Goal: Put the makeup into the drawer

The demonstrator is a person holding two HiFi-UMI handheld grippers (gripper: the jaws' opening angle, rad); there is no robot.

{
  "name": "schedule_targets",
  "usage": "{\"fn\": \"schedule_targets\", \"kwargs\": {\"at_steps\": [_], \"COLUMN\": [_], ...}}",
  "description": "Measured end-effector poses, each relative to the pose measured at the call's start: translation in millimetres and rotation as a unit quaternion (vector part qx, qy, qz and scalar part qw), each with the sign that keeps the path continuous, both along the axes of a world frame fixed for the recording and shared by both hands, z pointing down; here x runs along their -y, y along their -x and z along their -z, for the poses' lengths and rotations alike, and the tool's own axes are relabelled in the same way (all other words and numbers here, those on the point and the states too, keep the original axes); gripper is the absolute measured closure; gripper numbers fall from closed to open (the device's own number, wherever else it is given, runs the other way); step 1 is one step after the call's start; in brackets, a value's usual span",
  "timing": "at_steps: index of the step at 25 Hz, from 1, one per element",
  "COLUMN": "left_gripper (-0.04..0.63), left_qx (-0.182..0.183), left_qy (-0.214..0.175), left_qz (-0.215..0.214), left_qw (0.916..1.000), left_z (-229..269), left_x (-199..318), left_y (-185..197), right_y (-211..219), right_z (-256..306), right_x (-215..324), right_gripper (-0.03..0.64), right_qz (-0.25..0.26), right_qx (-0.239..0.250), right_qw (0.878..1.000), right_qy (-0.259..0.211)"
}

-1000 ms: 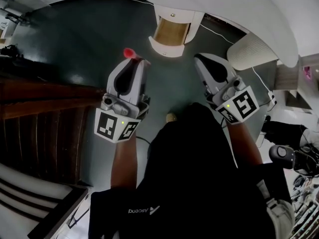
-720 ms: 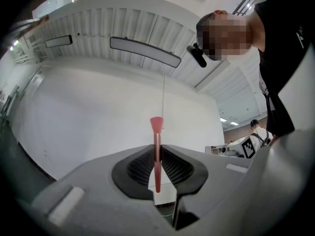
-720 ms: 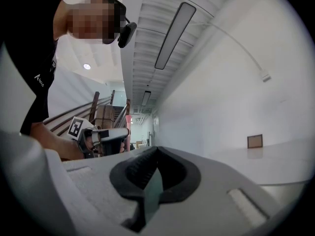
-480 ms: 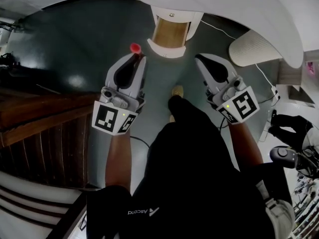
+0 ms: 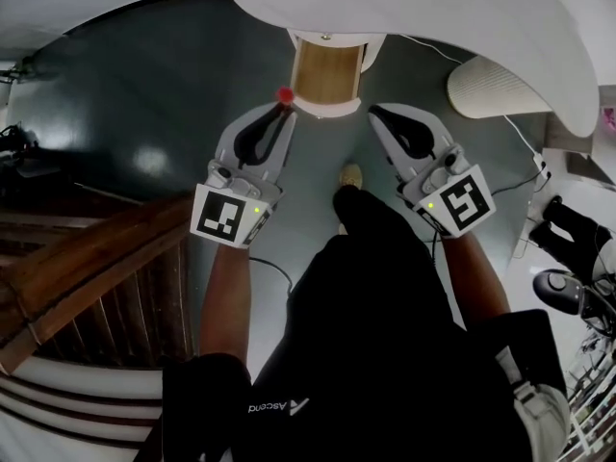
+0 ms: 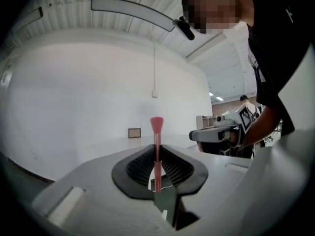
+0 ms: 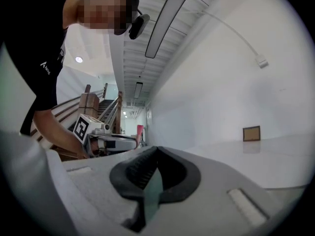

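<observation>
Both arms reach forward; left gripper (image 5: 284, 112) clamps a makeup brush (image 5: 285, 94); right gripper (image 5: 374, 114) closed, holding nothing.

The black shirt (image 5: 404, 354) bears upside-down white lettering (image 5: 277, 407) that seems to read "Ascend"

Dark shiny floor (image 5: 144, 94). Thin white cable (image 5: 525, 140) lies on it. Shoe (image 5: 351, 175) stands on it. White table (image 5: 433, 17) above.
</observation>
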State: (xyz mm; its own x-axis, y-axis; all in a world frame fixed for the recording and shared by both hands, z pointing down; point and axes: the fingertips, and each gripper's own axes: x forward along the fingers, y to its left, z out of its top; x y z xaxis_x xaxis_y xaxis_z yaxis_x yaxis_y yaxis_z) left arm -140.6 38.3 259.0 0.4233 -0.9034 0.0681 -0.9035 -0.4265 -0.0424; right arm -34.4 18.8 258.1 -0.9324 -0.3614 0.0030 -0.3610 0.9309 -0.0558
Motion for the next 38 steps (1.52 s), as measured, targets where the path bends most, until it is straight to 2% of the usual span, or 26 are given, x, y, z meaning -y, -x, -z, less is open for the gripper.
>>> {"fn": "schedule_targets", "kwargs": {"at_steps": [4,8,16,22,27,31,38], "left_gripper": [0.541,0.541,0.541,0.541,0.541,0.541,0.541], "left_qx": [0.047,0.090,0.135,0.166,0.212,0.242,0.279], "left_qy": [0.039,0.073,0.143,0.193,0.234,0.246,0.270], "left_qz": [-0.038,-0.074,-0.135,-0.182,-0.223,-0.255,-0.290], "left_qw": [0.9974,0.9905,0.9712,0.9497,0.9223,0.9031,0.8745], "left_z": [-31,-66,-131,-187,-234,-258,-303], "left_x": [32,58,96,124,136,153,179], "left_y": [-1,-7,-13,-19,-7,0,-2], "right_y": [8,8,10,4,10,19,20], "right_z": [-9,-22,-42,-66,-81,-94,-119], "right_x": [22,43,65,77,74,76,80], "right_gripper": [0.614,0.614,0.614,0.614,0.614,0.614,0.614], "right_qz": [-0.011,-0.022,-0.042,-0.071,-0.113,-0.142,-0.168], "right_qx": [-0.008,-0.012,-0.032,-0.049,-0.048,-0.046,-0.051], "right_qw": [1.000,1.000,0.998,0.995,0.991,0.987,0.981], "right_qy": [0.006,0.014,0.021,0.040,0.051,0.066,0.082]}}
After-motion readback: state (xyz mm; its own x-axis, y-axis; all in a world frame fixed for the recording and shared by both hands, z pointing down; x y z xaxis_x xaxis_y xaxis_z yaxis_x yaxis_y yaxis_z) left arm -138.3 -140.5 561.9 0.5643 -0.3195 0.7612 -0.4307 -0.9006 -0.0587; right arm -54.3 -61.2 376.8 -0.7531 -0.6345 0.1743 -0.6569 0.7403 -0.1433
